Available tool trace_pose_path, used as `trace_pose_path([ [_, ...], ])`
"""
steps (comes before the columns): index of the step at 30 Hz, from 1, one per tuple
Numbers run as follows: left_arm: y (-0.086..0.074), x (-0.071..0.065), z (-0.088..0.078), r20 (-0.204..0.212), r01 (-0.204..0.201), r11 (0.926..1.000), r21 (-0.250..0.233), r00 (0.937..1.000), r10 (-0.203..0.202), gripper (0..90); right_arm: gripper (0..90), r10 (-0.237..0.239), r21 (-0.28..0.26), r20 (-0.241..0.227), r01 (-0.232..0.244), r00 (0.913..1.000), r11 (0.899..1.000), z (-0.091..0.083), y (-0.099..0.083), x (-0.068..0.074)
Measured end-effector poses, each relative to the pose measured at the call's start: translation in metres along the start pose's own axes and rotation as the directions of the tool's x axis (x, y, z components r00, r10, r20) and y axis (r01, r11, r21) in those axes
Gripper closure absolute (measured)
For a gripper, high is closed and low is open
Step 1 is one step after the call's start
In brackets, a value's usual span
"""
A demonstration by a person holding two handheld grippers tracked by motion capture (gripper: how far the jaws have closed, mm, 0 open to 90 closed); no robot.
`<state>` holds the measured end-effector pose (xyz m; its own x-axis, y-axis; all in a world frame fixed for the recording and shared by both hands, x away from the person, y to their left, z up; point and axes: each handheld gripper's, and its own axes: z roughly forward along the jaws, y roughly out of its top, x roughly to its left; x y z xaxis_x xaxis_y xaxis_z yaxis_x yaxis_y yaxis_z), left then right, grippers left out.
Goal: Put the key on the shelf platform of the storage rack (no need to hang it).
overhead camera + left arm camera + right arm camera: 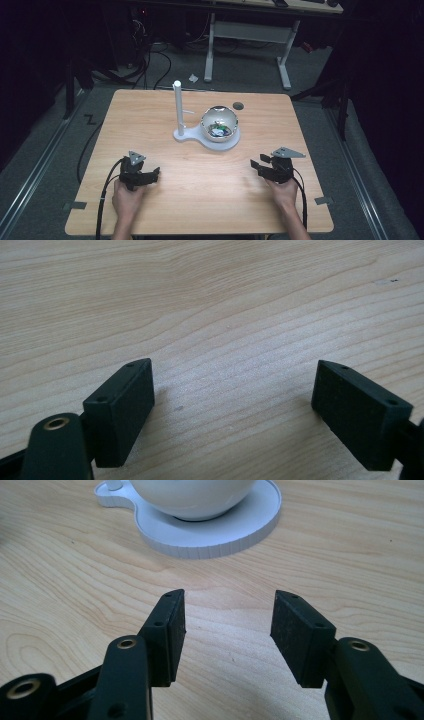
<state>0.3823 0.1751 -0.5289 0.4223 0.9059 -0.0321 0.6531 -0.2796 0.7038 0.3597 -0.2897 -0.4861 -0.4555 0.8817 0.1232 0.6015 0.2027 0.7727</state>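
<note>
Both hands rest low on the bench [150, 210]. The left tongs [150, 175] at 7 o'clock gape wide, empty. The right tongs [256, 166] at 5 o'clock stand parted, empty, pointing toward the shiny bowl [219, 123] on its white stand [186, 134] at centre.

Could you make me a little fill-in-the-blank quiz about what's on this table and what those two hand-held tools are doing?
1. The shiny bowl sits on a white ___.
2. A white post stands upright on the bowl's ___ side in the high view.
3. Both the left tool and the right tool have their jaws ___, with nothing between them.
4. The tools rest on a ___ table.

Missing words: base; left; open; wooden
</note>
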Motion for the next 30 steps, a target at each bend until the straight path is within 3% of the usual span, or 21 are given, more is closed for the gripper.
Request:
trace_pose_path([
  [30, 0.000, 0.000, 0.000, 0.000, 0.000, 1.0000, 0.000, 1.0000, 0.000, 17.7, 47.2, -0.013, 0.081, 0.070, 0.008, 0.9975, 0.997, 0.026, -0.011, -0.007],
])
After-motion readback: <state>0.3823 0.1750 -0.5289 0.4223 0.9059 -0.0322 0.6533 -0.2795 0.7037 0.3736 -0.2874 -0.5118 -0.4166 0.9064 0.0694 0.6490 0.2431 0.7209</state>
